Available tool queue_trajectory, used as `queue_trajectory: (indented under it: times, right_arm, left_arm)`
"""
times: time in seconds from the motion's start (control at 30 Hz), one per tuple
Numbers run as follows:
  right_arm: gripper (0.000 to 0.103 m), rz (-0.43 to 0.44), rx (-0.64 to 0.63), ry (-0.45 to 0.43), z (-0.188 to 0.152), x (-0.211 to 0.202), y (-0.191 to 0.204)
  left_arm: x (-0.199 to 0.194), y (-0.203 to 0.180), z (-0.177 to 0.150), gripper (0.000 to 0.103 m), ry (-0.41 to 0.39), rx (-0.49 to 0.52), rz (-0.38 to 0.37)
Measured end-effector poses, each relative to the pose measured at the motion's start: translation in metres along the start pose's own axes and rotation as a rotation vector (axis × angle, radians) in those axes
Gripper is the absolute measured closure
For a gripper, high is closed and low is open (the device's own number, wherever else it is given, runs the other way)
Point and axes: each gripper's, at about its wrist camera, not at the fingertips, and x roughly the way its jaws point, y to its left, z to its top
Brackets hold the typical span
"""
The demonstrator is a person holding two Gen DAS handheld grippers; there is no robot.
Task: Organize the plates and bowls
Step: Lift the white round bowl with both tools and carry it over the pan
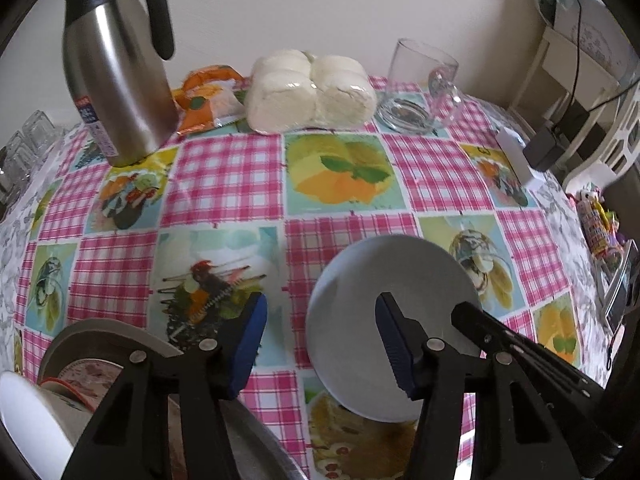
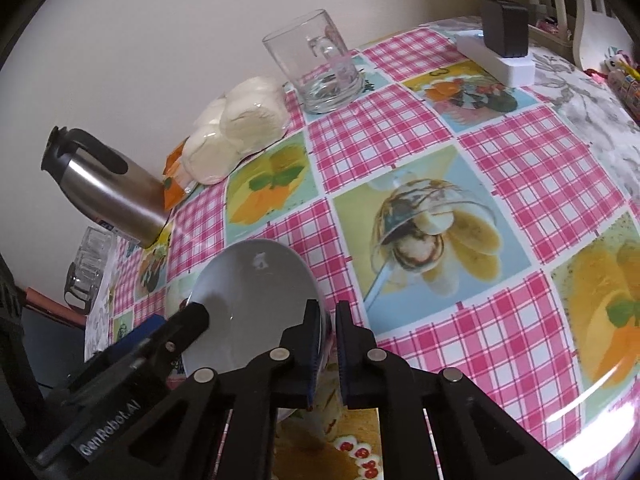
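A pale grey plate (image 1: 372, 320) (image 2: 256, 296) is held tilted above the checked tablecloth (image 1: 224, 176). My right gripper (image 2: 328, 344) is shut on the plate's near rim; its black arm shows in the left wrist view (image 1: 520, 356). My left gripper (image 1: 320, 344) is open and empty, just left of the plate, its right finger in front of the plate's face. At the lower left of the left wrist view a stack of dishes (image 1: 76, 368) sits in a metal tray (image 1: 256, 440), with a white bowl rim (image 1: 28, 416) at the edge.
A steel thermos jug (image 1: 116, 80) (image 2: 108, 192), an orange packet (image 1: 208, 96), bagged white buns (image 1: 308, 92) (image 2: 236, 132) and a glass mug (image 1: 420, 88) (image 2: 320, 64) line the far side. A white power strip with adapter (image 2: 500, 48) lies right. Small glasses (image 1: 24, 148) stand at the left.
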Motion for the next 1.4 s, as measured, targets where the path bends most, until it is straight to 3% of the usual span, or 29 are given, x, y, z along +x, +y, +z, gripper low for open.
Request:
queue_trajectory:
  times: [0.23, 0.6, 1.17, 1.4]
  right_arm:
    - [0.094, 0.003, 0.005, 0.007, -0.001, 0.001, -0.003]
    - [0.094, -0.023, -0.012, 0.047, -0.008, 0.016, -0.002]
    - [0.093, -0.05, -0.005, 0.05, -0.008, 0.009, -0.004]
    - [0.093, -0.037, -0.025, -0.018, -0.001, -0.026, 0.012]
  left_arm:
    - [0.012, -0.004, -0.006, 0.065, 0.044, 0.007, -0.023]
    - [0.026, -0.008, -0.01, 0.081, 0.069, 0.025, -0.026]
    - [0.013, -0.008, -0.008, 0.084, 0.029, 0.027, -0.067]
    - [-0.031, -0.005, 0.0, 0.084, -0.058, 0.03, -0.089]
